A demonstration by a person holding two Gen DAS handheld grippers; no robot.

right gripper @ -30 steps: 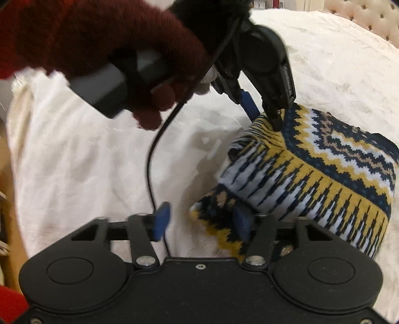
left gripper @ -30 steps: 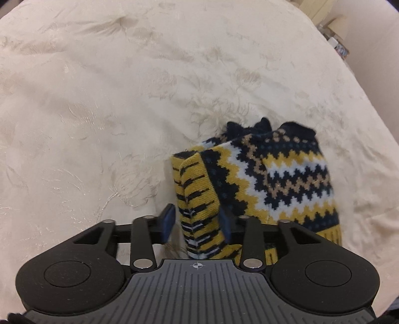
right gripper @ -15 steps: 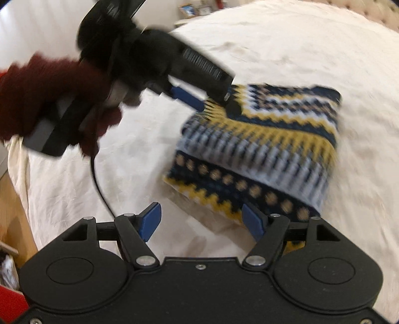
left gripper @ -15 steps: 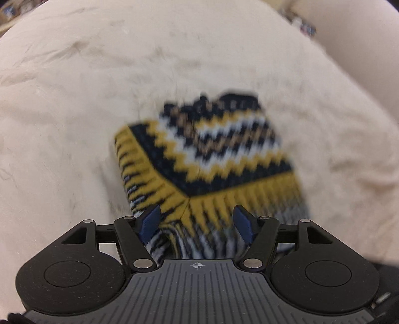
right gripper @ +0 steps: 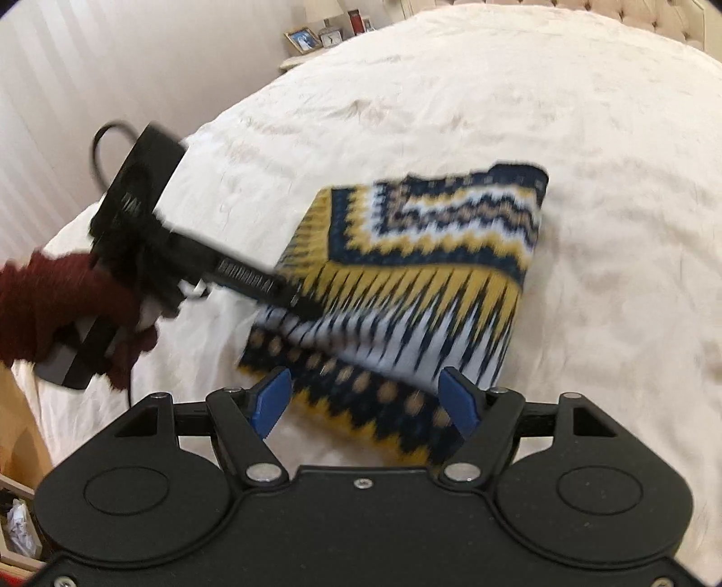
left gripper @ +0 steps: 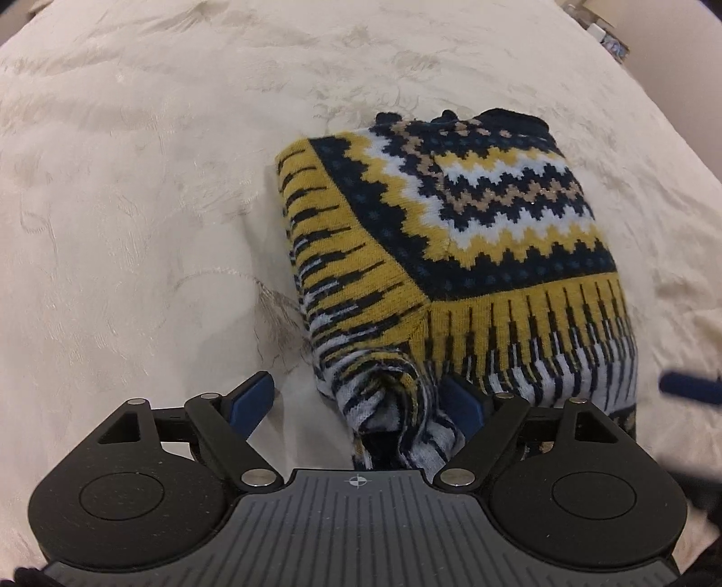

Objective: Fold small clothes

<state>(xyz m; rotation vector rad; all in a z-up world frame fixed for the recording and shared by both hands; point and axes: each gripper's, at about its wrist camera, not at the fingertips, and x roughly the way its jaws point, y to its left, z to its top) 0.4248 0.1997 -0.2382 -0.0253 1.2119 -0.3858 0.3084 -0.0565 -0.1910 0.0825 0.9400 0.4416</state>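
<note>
A small knit sweater (left gripper: 455,235) with navy, yellow and white zigzags lies folded into a rectangle on the cream bedspread (left gripper: 135,203). My left gripper (left gripper: 358,399) is open, its blue pads either side of the sweater's near corner, where a fold of knit bunches up. In the right wrist view the sweater (right gripper: 419,271) lies ahead, blurred. My right gripper (right gripper: 367,399) is open and empty over the sweater's near edge. The left gripper, held by a hand in a dark red glove (right gripper: 49,311), reaches to the sweater's left edge.
The bedspread (right gripper: 451,90) spreads wide around the sweater. A bedside table with picture frames and a lamp (right gripper: 325,31) stands beyond the bed by the wall. A tufted headboard (right gripper: 654,18) is at the far right. A wooden floor edge shows at the lower left.
Both grippers opened wide and pulled back from the sweater, which now lies flat and folded. The right gripper let go of the near edge; the left moved back to the near corner.
</note>
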